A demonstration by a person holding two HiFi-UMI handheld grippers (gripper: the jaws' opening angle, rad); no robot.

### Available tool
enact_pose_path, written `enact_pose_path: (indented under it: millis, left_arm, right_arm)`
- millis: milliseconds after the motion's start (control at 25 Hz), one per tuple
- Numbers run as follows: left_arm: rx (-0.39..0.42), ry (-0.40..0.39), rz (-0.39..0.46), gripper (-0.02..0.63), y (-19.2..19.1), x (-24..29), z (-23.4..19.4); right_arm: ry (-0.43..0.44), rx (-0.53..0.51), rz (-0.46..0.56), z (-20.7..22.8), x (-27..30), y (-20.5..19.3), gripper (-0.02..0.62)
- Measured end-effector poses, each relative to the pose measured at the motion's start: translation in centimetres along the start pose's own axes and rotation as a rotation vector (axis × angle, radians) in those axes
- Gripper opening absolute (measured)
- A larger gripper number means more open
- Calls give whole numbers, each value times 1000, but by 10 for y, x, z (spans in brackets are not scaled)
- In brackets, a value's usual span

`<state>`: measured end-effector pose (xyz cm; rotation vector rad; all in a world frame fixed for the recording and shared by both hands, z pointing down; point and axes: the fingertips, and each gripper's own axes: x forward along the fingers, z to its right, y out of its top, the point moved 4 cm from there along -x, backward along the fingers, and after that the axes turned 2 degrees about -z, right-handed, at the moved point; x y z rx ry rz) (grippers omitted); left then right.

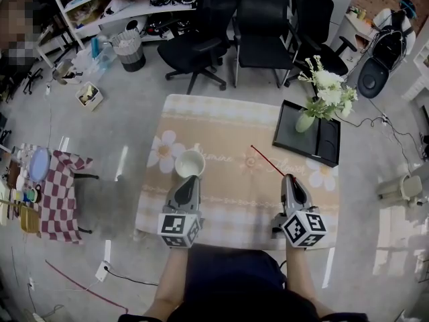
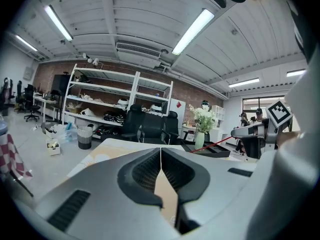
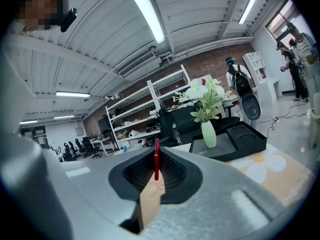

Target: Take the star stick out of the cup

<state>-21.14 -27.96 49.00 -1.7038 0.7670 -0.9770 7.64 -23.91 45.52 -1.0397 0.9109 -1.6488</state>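
**Fig.** My right tongs [image 1: 287, 177], shut on the red stick [image 1: 267, 159], hold it slanting above the counter [image 1: 221, 119], clear of the white cup [image 1: 188, 161]. My left tongs [image 1: 190, 179], shut and empty, sit just beside the cup, probably to steady it.

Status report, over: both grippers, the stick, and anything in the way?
Left gripper shut, empty, by the cup. Right gripper shut on the red stick. It is out of the cup. Nothing in the way.

Bright, even light from ceiling tubes [image 2: 192, 31] — glare patches on floor [image 1: 395, 247], fisheye bending, dark corners.
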Motion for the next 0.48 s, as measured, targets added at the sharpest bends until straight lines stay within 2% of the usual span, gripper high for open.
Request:
enact_pose_path:
  millis: [480]
  left_arm:
    - [-2,16,2,12,1,1,0]
  right_arm:
    - [16,-37,-4,-1,5,4,15]
